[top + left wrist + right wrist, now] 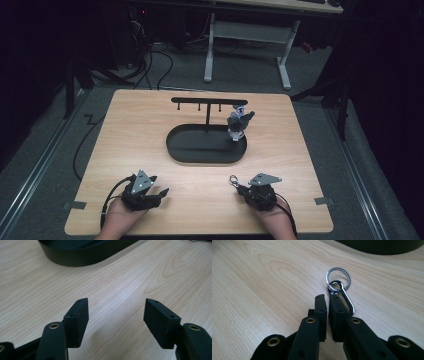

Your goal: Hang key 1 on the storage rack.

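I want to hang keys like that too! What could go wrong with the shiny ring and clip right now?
The right gripper has its jaws almost together beside the clip, not clearly around it, so the clip and its key ring might slip or get pushed along the table. The stand's hooks look thin, so threading the ring on could miss. A toy figure already hangs at one end and might get bumped.

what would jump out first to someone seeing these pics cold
Probably the black stand in the oval tray at the table's centre, with a small grey figure hanging from its right end. Next, the silver key ring and carabiner lying on the wood just past the tips of the right hand-held gripper, whose jaws are nearly together. The left hand-held gripper stands wide open over bare wood.
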Available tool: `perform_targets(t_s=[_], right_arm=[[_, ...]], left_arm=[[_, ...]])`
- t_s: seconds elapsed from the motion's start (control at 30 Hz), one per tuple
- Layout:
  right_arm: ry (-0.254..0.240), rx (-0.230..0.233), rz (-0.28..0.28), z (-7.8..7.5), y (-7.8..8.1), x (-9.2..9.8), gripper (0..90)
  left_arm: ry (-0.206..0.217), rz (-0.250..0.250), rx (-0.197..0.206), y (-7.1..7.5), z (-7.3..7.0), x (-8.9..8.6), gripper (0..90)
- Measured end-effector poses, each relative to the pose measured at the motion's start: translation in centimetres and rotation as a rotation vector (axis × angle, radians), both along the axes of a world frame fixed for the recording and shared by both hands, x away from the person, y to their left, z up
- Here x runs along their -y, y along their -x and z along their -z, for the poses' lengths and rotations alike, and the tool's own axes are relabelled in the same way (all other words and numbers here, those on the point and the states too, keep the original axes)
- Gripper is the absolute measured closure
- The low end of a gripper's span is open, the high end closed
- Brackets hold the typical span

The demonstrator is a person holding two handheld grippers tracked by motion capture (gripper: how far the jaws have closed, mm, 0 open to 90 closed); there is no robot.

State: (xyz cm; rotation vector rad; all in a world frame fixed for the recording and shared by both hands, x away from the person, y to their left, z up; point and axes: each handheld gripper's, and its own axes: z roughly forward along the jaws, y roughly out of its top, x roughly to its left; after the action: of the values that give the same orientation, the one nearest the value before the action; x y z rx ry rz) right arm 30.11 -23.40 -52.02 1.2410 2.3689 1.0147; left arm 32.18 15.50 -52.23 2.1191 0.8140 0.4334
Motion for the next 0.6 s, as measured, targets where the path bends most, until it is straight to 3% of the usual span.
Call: perform_targets(t_s=[0.2, 0.37, 0.6], right_arm=[[-0.003, 0.026, 0.010, -0.2, 0.0, -0.3, 78.3], [0.022, 0.039, 0.031, -0.3, -0.5, -0.6, 84.0], [0.050, 0.026, 0.078, 0.0, -0.6, 1.1, 88.3]], left_arm=[[-0.006, 0.003, 0.002, -0.1, 0.0, 0.2, 37.4], [0.000, -0.009, -0.002, 0.1, 0.0, -0.3, 37.5], [0.010, -0.022, -0.001, 0.1, -0.1, -0.8, 37.6]])
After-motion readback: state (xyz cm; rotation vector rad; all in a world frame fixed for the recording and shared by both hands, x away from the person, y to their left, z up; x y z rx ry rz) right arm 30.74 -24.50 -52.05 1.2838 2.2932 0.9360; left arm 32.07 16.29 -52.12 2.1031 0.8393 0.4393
